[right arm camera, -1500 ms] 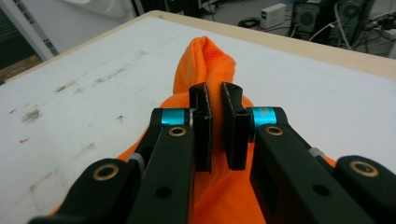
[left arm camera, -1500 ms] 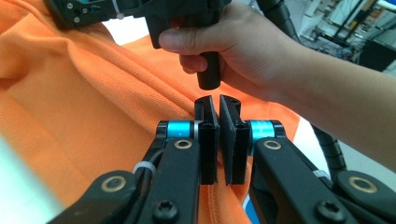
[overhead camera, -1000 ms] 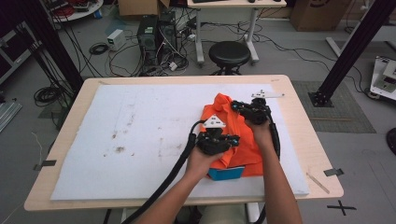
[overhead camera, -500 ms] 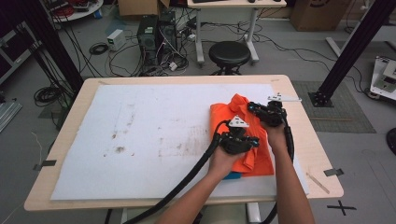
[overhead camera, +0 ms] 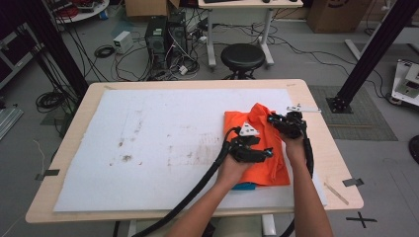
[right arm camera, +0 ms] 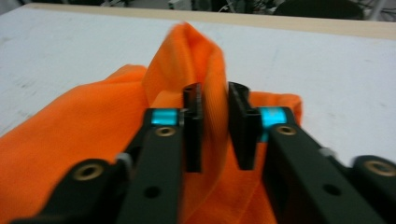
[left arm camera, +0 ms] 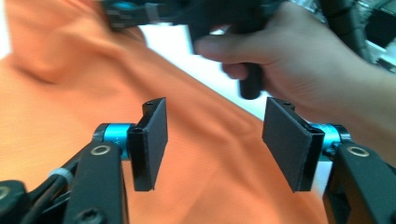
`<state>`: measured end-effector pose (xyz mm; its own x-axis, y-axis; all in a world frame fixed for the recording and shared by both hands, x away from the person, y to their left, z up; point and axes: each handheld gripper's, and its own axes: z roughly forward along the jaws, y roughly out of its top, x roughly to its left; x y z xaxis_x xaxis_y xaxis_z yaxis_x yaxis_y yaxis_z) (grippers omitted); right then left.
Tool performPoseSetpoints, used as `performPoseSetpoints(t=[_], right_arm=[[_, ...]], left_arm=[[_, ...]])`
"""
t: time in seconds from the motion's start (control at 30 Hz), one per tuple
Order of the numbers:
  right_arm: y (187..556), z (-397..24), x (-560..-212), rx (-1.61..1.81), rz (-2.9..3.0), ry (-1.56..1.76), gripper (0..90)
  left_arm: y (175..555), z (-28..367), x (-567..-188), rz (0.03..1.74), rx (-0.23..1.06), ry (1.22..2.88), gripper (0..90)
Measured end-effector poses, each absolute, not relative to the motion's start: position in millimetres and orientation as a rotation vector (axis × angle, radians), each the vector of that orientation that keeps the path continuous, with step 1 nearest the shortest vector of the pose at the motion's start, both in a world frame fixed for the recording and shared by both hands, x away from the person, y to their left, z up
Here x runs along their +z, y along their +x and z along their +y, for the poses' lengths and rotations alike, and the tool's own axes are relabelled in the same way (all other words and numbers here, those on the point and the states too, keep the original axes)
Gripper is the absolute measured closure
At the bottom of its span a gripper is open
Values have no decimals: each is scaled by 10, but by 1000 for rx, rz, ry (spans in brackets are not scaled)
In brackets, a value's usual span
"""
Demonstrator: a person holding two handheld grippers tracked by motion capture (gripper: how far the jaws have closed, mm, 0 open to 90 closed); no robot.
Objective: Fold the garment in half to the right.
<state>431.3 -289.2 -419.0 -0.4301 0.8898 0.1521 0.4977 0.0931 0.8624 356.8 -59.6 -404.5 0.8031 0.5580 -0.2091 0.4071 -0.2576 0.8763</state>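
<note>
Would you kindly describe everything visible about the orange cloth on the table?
The orange cloth, a thin fine-ribbed fabric, lies folded at the right of the white table cover, with something blue under its near edge. A raised fold of it stands between the jaws of the right gripper, which have just been opening. The left gripper hovers over its flat part, jaws wide apart after opening, gripping nothing.

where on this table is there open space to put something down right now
The white sheet is bare from its left edge across to the orange garment, apart from some dark smudges. A bare strip also runs along its far edge. The right end is crowded: both grippers, left and right, work on the garment there.
</note>
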Motion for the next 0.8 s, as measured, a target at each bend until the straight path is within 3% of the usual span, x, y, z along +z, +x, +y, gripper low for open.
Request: performPoseSetpoints(t=[0.07,0.23,0.27,0.67,0.77,0.8], right_arm=[[4286,-2936,-4175,1311,1929,1399,552],[4105,-3022,-4155,1323,1876,1387,538],[4055,-3034,-4168,1325,1884,1373,555],[3410,-3019,-4374,1199,2047,1318,685],[3414,-2990,-4413,1150,2100,1376,875],[3419,-2990,-4426,1147,2110,1388,885]], left_arm=[[3567,-463,-4040,735,197,1870,359],[3554,-39,-4097,756,296,1814,258],[3562,45,-4124,754,290,1799,227],[3505,1011,-4285,843,408,1718,225],[3495,1165,-4304,870,416,1709,225],[3490,1204,-4304,874,417,1706,225]])
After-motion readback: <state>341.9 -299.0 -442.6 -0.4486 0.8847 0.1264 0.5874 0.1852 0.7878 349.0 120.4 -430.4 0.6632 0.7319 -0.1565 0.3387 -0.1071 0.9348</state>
